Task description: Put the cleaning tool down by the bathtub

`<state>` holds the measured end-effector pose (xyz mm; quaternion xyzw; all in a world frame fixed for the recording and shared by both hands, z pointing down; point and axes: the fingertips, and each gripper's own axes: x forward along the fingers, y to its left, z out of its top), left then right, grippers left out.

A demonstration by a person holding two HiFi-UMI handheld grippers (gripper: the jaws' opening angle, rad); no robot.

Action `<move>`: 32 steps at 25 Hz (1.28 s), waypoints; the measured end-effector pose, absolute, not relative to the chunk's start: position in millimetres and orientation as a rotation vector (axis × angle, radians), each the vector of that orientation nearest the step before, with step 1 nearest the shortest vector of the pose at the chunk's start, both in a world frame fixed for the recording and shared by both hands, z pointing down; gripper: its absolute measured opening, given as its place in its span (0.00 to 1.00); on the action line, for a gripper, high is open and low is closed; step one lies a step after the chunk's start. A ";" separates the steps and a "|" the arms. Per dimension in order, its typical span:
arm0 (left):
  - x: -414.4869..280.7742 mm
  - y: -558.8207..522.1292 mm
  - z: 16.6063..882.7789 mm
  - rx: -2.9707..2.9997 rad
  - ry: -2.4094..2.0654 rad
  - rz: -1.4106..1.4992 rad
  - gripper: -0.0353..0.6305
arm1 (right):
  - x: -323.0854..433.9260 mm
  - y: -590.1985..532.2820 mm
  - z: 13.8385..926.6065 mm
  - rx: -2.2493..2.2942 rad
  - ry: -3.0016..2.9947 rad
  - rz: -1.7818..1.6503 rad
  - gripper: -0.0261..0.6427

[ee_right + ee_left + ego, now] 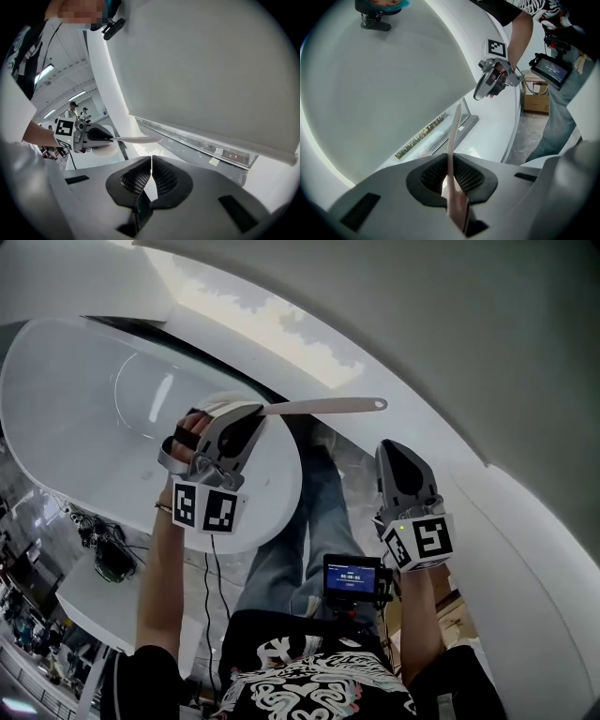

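Observation:
The cleaning tool (323, 407) is a long, flat, pale handle with a hole at its far end. My left gripper (246, 418) is shut on its near end and holds it level over the end rim of the white bathtub (286, 486), pointing right. In the left gripper view the handle (451, 140) runs up from between the closed pads of the left gripper (450, 164). My right gripper (396, 451) hangs to the right of the tub, below the handle's tip, shut and empty. The right gripper view shows that gripper (151, 160) with its pads together and the tool (136, 139) off to the left.
A curved white wall (487, 381) with a long window strip (272, 315) rises behind the tub. The person's jeans leg (295, 540) and a small screen device (352, 576) are between the grippers. Cables (103, 549) lie on the floor at left. A cardboard box (534, 96) stands on the floor.

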<state>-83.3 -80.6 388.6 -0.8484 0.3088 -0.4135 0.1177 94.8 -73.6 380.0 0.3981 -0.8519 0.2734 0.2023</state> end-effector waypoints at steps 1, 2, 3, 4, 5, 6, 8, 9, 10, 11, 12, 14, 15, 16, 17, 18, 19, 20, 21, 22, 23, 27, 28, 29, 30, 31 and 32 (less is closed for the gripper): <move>-81.7 -81.3 393.5 -2.482 0.890 -1.211 0.12 | 95.3 -75.1 385.1 1.110 -2.381 0.762 0.08; -79.5 -82.6 398.3 -2.481 0.875 -1.212 0.12 | 96.6 -77.0 390.3 1.114 -2.378 0.763 0.08; -77.1 -84.0 402.9 -2.481 0.860 -1.212 0.12 | 98.2 -79.0 395.9 1.121 -2.373 0.766 0.08; -74.8 -85.6 407.4 -2.481 0.844 -1.209 0.12 | 99.5 -80.3 401.9 1.129 -2.367 0.772 0.08; -72.9 -87.2 411.9 -2.484 0.827 -1.203 0.12 | 100.2 -80.3 407.9 1.137 -2.361 0.781 0.08; -71.5 -89.0 416.4 -2.487 0.810 -1.197 0.12 | 100.5 -79.2 413.7 1.144 -2.355 0.792 0.08; -69.7 -93.9 425.6 -2.484 0.779 -1.189 0.12 | 101.4 -76.5 424.4 1.152 -2.349 0.818 0.08; -68.2 -96.7 430.1 -2.480 0.766 -1.186 0.12 | 102.4 -75.8 429.5 1.152 -2.348 0.829 0.08; -66.3 -99.1 434.3 -2.476 0.752 -1.181 0.12 | 103.7 -75.2 434.5 1.148 -2.349 0.835 0.08; -64.1 -101.0 438.7 -2.472 0.735 -1.176 0.12 | 105.1 -74.6 439.6 1.141 -2.349 0.833 0.08; -62.1 -102.6 443.5 -2.466 0.715 -1.174 0.12 | 106.8 -74.2 444.8 1.136 -2.348 0.825 0.08; -59.4 -105.6 454.9 -2.445 0.671 -1.182 0.12 | 112.5 -74.7 455.3 1.144 -2.338 0.810 0.08; -58.1 -106.9 461.1 -2.435 0.650 -1.188 0.12 | 116.6 -75.0 460.4 1.158 -2.328 0.810 0.08; -56.7 -107.9 467.3 -2.428 0.631 -1.192 0.12 | 120.6 -74.9 465.4 1.174 -2.316 0.815 0.08; -55.3 -108.7 473.3 -2.426 0.615 -1.195 0.12 | 123.6 -74.4 470.2 1.184 -2.308 0.819 0.08; -54.1 -109.5 479.0 -2.426 0.600 -1.196 0.12 | 125.1 -73.7 474.6 1.184 -2.308 0.821 0.08; -53.0 -110.6 484.5 -2.425 0.585 -1.196 0.12 | 125.3 -73.2 478.3 1.178 -2.311 0.822 0.08; -51.8 -111.9 489.8 -2.421 0.568 -1.197 0.12 | 124.6 -72.9 481.2 1.169 -2.314 0.824 0.08; -50.7 -113.4 495.2 -2.413 0.549 -1.199 0.12 | 123.4 -72.8 483.6 1.159 -2.318 0.825 0.08; -49.6 -115.3 500.7 -2.404 0.530 -1.204 0.12 | 122.0 -72.9 485.8 1.149 -2.323 0.826 0.08; -48.6 -117.8 506.2 -2.394 0.513 -1.211 0.12 | 120.9 -73.4 488.1 1.140 -2.327 0.828 0.08; -39.2 -130.4 526.6 -2.380 0.480 -1.223 0.12 | 125.0 -75.1 502.5 1.124 -2.329 0.855 0.08; -36.0 -132.8 530.5 -2.381 0.476 -1.221 0.12 | 127.0 -74.8 506.7 1.120 -2.323 0.856 0.08; -33.4 -134.3 533.8 -2.383 0.470 -1.218 0.12 | 128.0 -74.0 510.7 1.110 -2.316 0.848 0.08; -31.5 -134.8 536.8 -2.384 0.461 -1.215 0.12 | 127.9 -73.1 514.3 1.096 -2.309 0.834 0.08; -30.1 -134.8 540.1 -2.383 0.448 -1.215 0.12 | 127.0 -72.2 517.9 1.079 -2.304 0.819 0.08; -28.8 -134.6 543.9 -2.378 0.430 -1.218 0.12 | 125.9 -71.7 521.5 1.064 -2.301 0.809 0.08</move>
